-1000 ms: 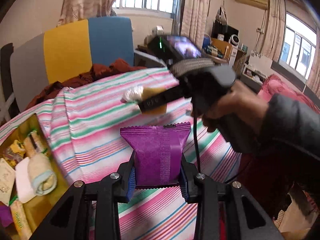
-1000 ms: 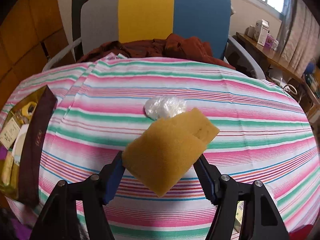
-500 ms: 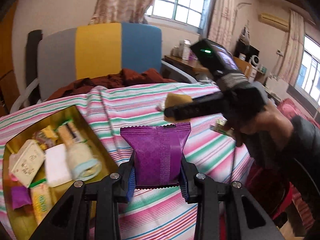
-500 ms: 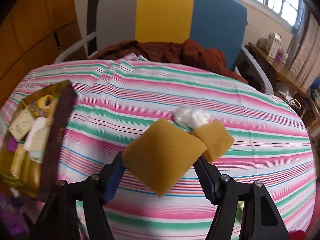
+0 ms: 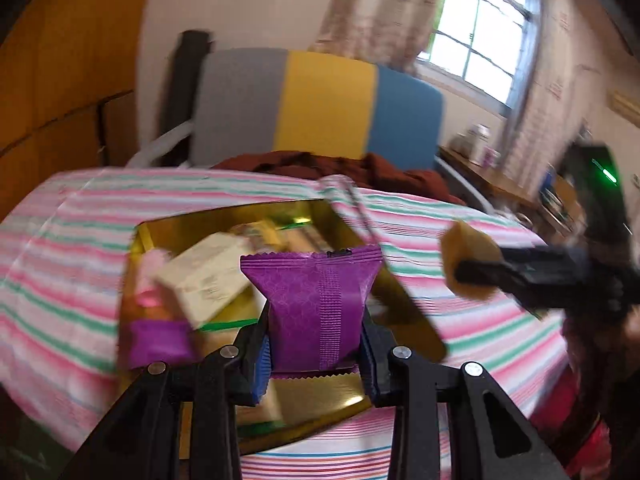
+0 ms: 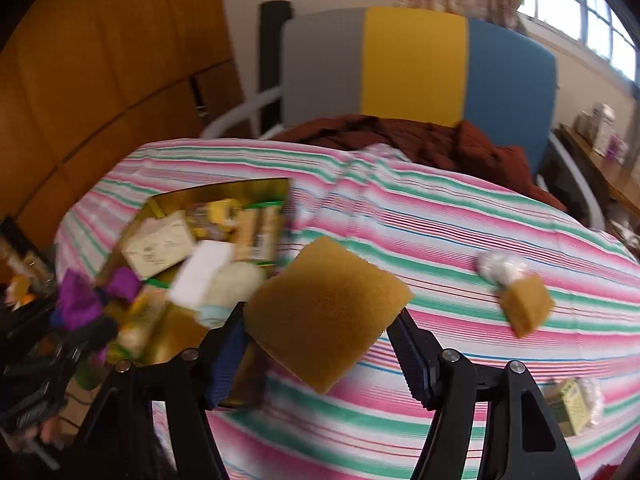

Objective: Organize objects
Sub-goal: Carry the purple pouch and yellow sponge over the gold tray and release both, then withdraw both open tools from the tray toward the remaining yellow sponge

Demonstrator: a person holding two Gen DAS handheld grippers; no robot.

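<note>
My left gripper (image 5: 316, 354) is shut on a purple snack packet (image 5: 316, 304), held upright over the near edge of a gold tray (image 5: 320, 400). Several wrapped items fill the tray, among them a cream box (image 5: 204, 276). In the right wrist view my right gripper (image 6: 320, 344) is shut on a square tan sponge (image 6: 326, 312), tilted, just right of the gold tray (image 6: 224, 194). The left wrist view shows that sponge (image 5: 466, 264) and my right gripper (image 5: 464, 270) at the right. The purple packet (image 6: 78, 306) appears blurred at the far left of the right wrist view.
On the striped tablecloth (image 6: 440, 216) lie a smaller tan sponge (image 6: 526, 308), a clear plastic wad (image 6: 500, 266) and a green-labelled packet (image 6: 574, 402). A grey, yellow and blue chair (image 6: 416, 64) with dark red cloth (image 6: 420, 138) stands behind the table.
Both grippers swung left toward the gold tray, each keeping its load. The tray now sits straight ahead of the left gripper. The small sponge and plastic wad have slid right in the right wrist view.
</note>
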